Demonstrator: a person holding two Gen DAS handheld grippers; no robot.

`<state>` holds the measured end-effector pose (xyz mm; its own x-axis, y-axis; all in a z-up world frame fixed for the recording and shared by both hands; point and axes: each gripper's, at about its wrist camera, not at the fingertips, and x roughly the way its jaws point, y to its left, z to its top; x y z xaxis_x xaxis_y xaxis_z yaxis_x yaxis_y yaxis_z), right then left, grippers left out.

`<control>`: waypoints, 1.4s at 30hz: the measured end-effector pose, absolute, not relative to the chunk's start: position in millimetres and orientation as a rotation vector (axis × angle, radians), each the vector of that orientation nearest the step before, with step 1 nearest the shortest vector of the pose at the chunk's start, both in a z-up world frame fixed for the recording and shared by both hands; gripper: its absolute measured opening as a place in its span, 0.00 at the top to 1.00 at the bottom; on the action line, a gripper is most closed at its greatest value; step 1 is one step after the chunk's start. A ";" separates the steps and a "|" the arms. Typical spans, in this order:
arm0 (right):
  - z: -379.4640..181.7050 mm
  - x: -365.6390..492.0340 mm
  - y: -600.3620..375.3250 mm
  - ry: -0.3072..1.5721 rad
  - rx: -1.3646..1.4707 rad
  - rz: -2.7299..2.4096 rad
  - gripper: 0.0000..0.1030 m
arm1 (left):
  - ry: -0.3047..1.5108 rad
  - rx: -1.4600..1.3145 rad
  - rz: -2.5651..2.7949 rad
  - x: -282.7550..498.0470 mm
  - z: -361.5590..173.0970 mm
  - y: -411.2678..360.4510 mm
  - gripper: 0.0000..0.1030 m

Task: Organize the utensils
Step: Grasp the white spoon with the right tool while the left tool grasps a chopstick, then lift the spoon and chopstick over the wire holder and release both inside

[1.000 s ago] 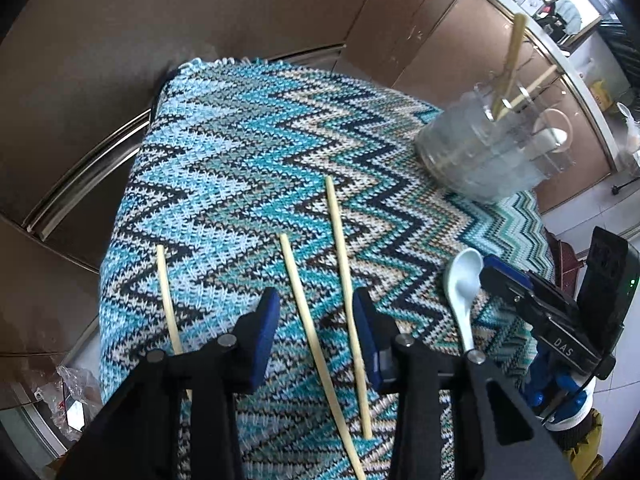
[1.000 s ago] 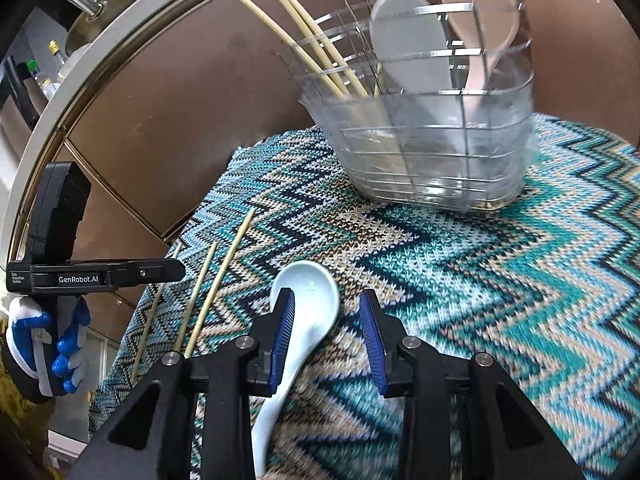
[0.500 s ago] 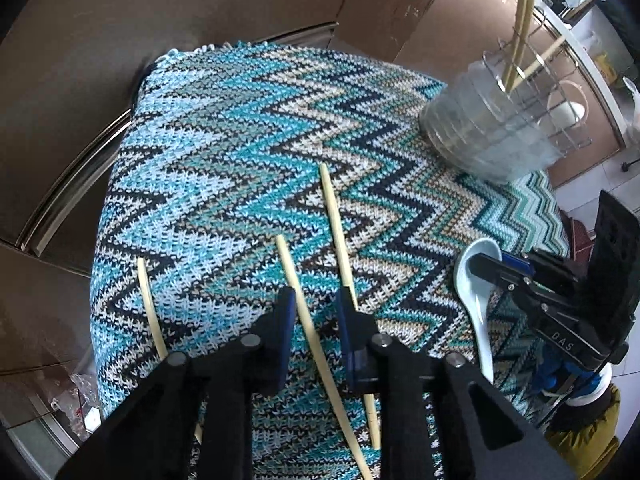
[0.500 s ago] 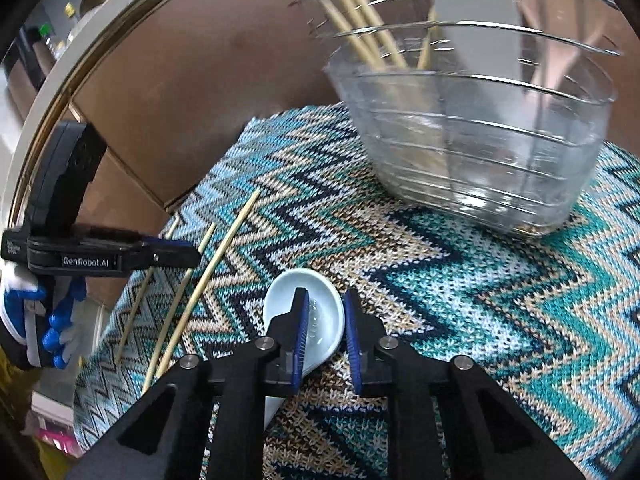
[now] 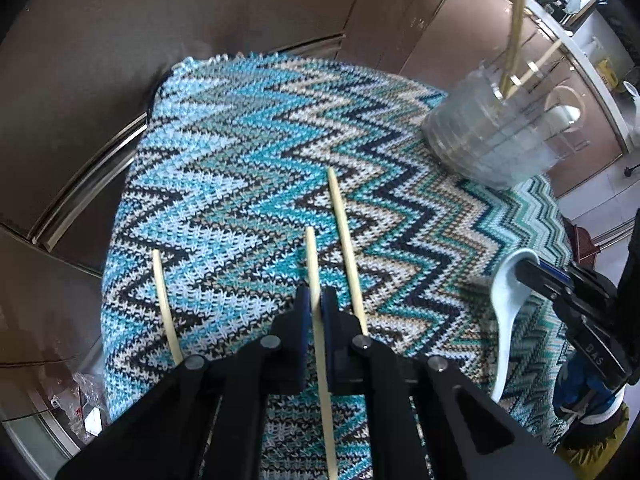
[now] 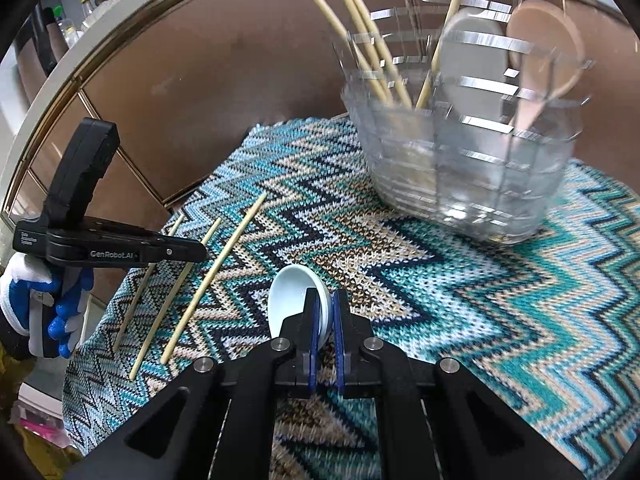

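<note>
Brown glossy cabinet panels (image 5: pixel 200 32) with metal trim (image 6: pixel 48 92) surround the table.

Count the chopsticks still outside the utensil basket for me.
3. The middle chopstick is clamped in the left gripper; the left chopstick and right chopstick lie flanking it on the zigzag cloth.

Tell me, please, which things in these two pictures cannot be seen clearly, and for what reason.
- Middle chopstick, left wrist view: the left gripper covers the pinched part, and the bottom edge cuts off its near end.
- White spoon, right wrist view: its handle is hidden under the right gripper.
- Utensil basket, right wrist view: motion blur smears its wires and contents; the top edge cuts off the chopstick tips.
</note>
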<state>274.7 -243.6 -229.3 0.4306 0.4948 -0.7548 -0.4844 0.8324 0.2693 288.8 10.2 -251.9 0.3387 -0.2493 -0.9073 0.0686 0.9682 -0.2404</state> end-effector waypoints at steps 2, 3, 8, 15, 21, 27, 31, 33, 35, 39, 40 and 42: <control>-219.8 264.9 -246.2 0.920 0.010 0.590 0.94 | 1.180 -0.153 -0.210 283.1 -243.2 10.4 0.94; -216.6 260.7 -248.0 0.910 0.008 0.584 0.94 | 1.169 -0.148 -0.210 280.2 -239.2 10.6 0.95; -200.6 233.6 -250.3 0.868 0.000 0.551 0.94 | 1.115 -0.153 -0.218 263.6 -218.5 11.6 0.95; -175.9 190.7 -262.2 0.807 0.039 0.497 0.94 | 1.032 -0.181 -0.243 229.4 -186.9 15.7 0.95; -154.4 157.0 -263.5 0.768 0.039 0.458 0.94 | 0.988 -0.197 -0.264 198.0 -166.7 20.6 0.95; -126.8 129.4 -261.6 0.718 0.026 0.429 0.94 | 0.931 -0.214 -0.283 169.9 -141.6 24.5 0.95; -106.1 116.0 -263.7 0.669 0.023 0.411 0.94 | 0.870 -0.222 -0.302 153.0 -115.9 26.8 0.95; -92.5 110.8 -264.3 0.634 0.018 0.398 0.94 | 0.840 -0.225 -0.313 149.0 -104.5 26.0 0.95; -81.8 109.2 -266.4 0.606 0.014 0.386 0.94 | 0.812 -0.232 -0.329 147.0 -93.5 23.8 0.95; -60.8 113.1 -274.8 0.549 0.021 0.359 0.94 | 0.743 -0.256 -0.383 149.0 -68.6 14.0 0.95; -53.5 117.0 -278.6 0.528 0.028 0.345 0.94 | 0.721 -0.268 -0.401 151.5 -61.4 10.6 0.95; -40.9 123.9 -283.8 0.488 0.030 0.322 0.94 | 0.678 -0.280 -0.431 158.2 -46.5 2.3 0.95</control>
